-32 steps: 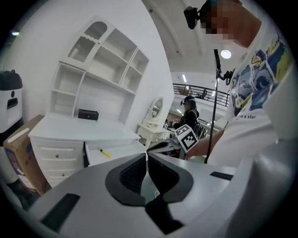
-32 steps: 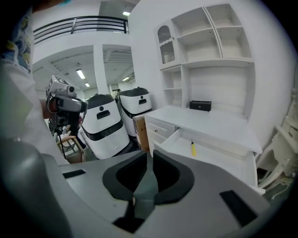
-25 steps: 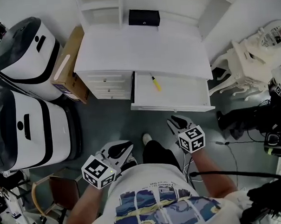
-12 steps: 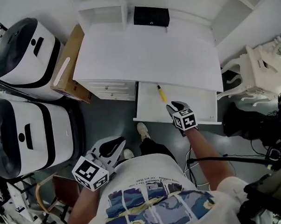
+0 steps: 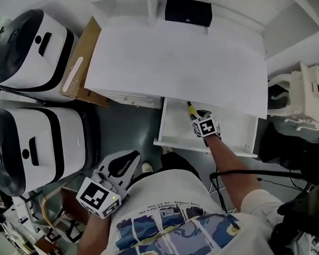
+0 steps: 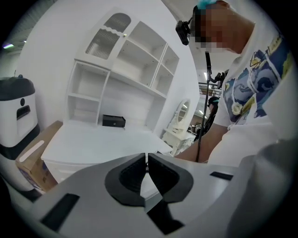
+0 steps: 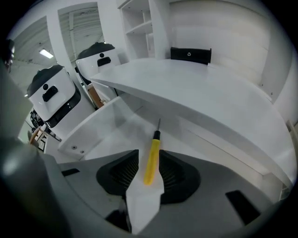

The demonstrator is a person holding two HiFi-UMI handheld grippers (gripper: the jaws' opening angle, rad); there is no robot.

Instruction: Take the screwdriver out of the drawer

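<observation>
A yellow-handled screwdriver (image 5: pixel 190 108) lies in the open white drawer (image 5: pixel 175 130) under the desk top. My right gripper (image 5: pixel 198 116) reaches down into the drawer just over the handle. In the right gripper view the screwdriver (image 7: pixel 151 160) lies between the two dark pads (image 7: pixel 122 174), which do not press on it. The right gripper (image 7: pixel 149 158) has its jaws opening. My left gripper (image 5: pixel 130 159) hangs low at the left beside my body, away from the drawer. In the left gripper view the left gripper (image 6: pixel 147 162) is shut with nothing in it.
The white desk top (image 5: pixel 182 54) overhangs the drawer's back and carries a black box (image 5: pixel 187 11). Small closed drawers (image 5: pixel 132 98) sit left of the open one. Two white-and-black machines (image 5: pixel 36 140) and a cardboard box (image 5: pixel 75 72) stand at the left. White ornate furniture (image 5: pixel 301 99) is at the right.
My right gripper has gone forward and down from in front of the drawer into it, over the screwdriver. The left gripper has drifted left and lower in the head view.
</observation>
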